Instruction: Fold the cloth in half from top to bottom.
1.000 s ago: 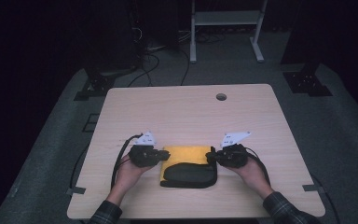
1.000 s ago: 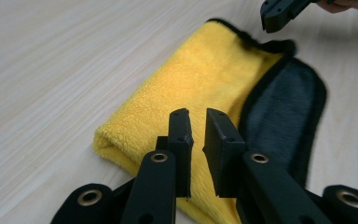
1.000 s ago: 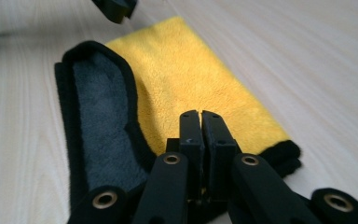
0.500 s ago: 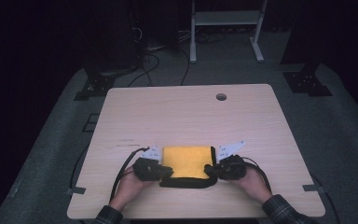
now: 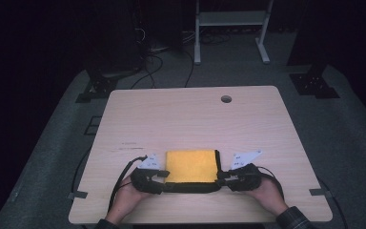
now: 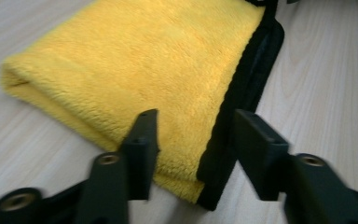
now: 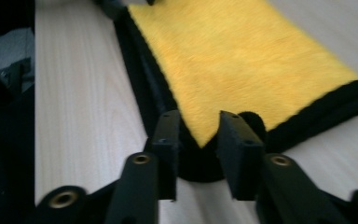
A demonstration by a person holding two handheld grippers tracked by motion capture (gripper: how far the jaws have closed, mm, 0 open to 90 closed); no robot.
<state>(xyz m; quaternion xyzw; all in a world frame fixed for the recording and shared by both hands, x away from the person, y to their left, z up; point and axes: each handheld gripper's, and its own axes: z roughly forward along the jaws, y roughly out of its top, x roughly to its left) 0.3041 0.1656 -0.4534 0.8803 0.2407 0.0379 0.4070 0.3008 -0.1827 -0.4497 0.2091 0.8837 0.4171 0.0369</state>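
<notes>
High view: folded yellow plush cloth with black edging (image 5: 191, 167) lies flat on the pale wood-grain table (image 5: 190, 114), lower centre of the frame, close to the near edge. Yellow face up; black layer shows as a band along its near side and a thin line down its right side. The left gripper (image 5: 164, 177) sits at the cloth's lower left corner, the right gripper (image 5: 220, 178) at its lower right corner, each in a hand (image 5: 128, 198) coming in from the bottom edge. From here the jaws are too small and dark to read. A round cable hole (image 5: 226, 98) sits in the upper right of the tabletop.

Left gripper view: what the high view cannot give. The left gripper (image 6: 193, 144) has just been opening; the jaws stand moderately apart with the cloth's corner (image 6: 144, 65) between them, and a gap shows on both sides, so the pads are not pressing. The folded yellow edge shows rounded at centre left; the black trim runs from upper right down to the corner.

Right gripper view: the right gripper (image 7: 198, 140) has also just been opening, its gap narrower. A yellow corner tip and a black rolled edge (image 7: 242, 56) lie between the jaws. Whether the pads touch the pile, I cannot tell; no firm pinch shows.
</notes>
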